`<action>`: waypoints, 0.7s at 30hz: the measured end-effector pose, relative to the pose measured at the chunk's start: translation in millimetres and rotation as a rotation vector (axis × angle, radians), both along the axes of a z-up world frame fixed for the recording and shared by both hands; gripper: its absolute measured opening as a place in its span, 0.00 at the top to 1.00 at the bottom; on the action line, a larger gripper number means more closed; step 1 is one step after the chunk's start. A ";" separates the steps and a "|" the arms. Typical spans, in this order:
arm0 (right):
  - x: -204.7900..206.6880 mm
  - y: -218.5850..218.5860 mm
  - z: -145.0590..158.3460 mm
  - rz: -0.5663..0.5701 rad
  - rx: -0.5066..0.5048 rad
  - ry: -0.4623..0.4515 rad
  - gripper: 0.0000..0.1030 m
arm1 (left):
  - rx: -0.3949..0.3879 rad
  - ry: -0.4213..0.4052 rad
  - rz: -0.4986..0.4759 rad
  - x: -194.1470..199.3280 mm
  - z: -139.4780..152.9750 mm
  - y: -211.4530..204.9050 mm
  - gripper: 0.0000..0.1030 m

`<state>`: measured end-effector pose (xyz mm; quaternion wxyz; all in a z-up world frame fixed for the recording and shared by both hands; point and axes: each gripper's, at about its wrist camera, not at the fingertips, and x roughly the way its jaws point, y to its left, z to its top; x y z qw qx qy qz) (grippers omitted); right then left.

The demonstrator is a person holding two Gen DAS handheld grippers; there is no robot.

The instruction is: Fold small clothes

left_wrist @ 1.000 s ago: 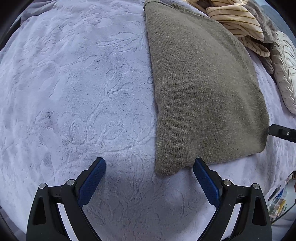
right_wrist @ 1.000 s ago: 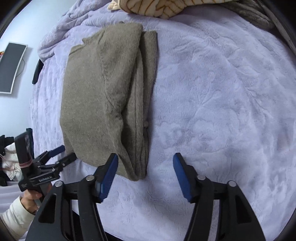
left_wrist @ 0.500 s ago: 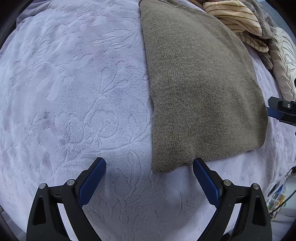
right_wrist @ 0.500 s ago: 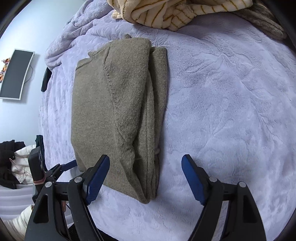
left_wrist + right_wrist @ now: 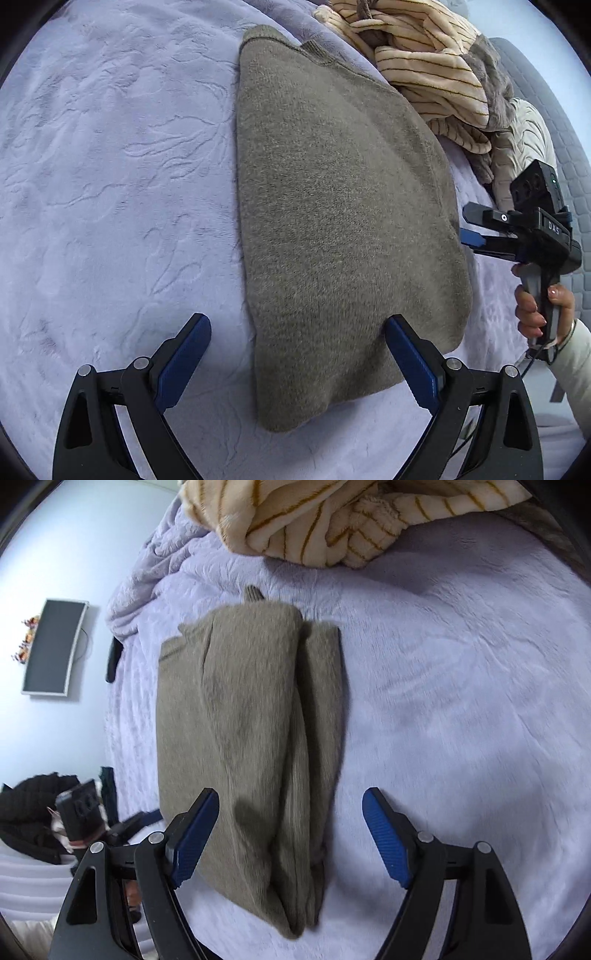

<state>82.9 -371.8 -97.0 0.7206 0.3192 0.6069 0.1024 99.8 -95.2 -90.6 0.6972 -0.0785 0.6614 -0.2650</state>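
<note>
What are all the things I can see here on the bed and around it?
sweater: one, olive-brown knit, partly folded lengthwise, flat on the bedspread.
bedspread: one, pale lilac with an embossed floral pattern, covering the bed.
striped blanket: one, cream with mustard stripes, heaped at the far end.
cushion: one, cream, ribbed, beside the heap.
monitor: one, dark screen, on the wall.
dark clothing: one black pile, off the bed's edge.
left gripper: black with blue pads, open over the sweater's near corner.
right gripper: same colours, open over the near end.
hand: one, holding the right gripper's handle.
</note>
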 end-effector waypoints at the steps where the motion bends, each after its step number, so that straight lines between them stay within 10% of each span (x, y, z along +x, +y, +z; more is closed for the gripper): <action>1: 6.6 -1.3 -5.3 -0.001 0.035 -0.004 0.20 | -0.026 0.013 -0.009 2.6 -4.0 -2.4 0.07; 12: 52.0 6.9 -39.7 0.018 0.237 -0.030 0.21 | -0.104 0.022 -0.002 15.7 -15.5 -30.1 0.07; 14: 55.2 13.2 -40.7 0.013 0.183 0.008 0.52 | -0.110 0.031 0.016 15.6 -13.8 -28.6 0.12; 21: 41.3 18.8 -18.8 -0.013 0.262 -0.045 0.62 | -0.189 0.018 0.059 13.3 7.4 -6.5 0.38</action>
